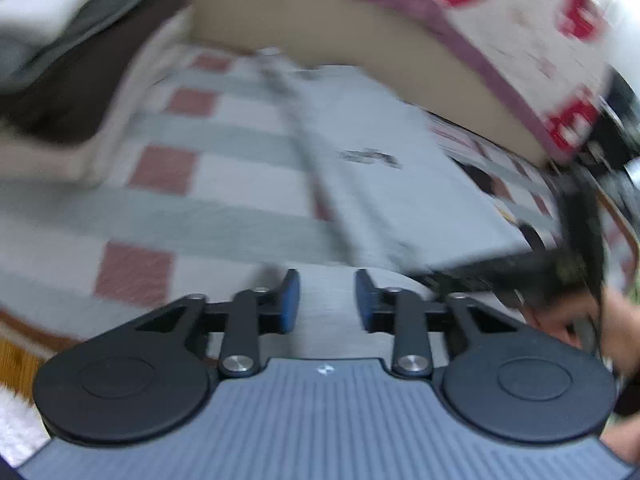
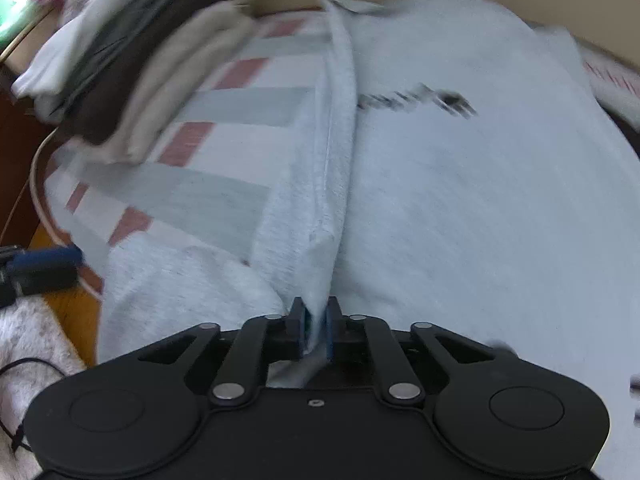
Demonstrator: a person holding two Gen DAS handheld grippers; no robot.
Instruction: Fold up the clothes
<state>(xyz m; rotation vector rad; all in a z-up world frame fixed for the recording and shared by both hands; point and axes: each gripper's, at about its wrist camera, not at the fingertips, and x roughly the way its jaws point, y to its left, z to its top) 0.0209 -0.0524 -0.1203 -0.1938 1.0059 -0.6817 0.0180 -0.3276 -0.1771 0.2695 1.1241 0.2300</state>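
Note:
A light grey garment (image 2: 460,200) with a small dark print lies spread over a checked cover. A raised fold of it runs from the far edge down to my right gripper (image 2: 316,330), which is shut on that fold. In the left wrist view the same garment (image 1: 380,152) stretches away to the right. My left gripper (image 1: 327,300) is open, its blue pads apart just above the garment's near part, with nothing between them. The right gripper (image 1: 520,264) shows there as a dark blur at the garment's right edge, with a hand (image 1: 616,332) behind it.
The cover (image 1: 208,184) has grey, white and red squares. A stack of folded clothes (image 2: 120,60) lies at the far left. A beige headboard (image 1: 360,36) and a red-patterned cloth (image 1: 520,20) stand behind. A wooden floor (image 2: 68,308) and a fluffy white rug (image 2: 28,340) lie left.

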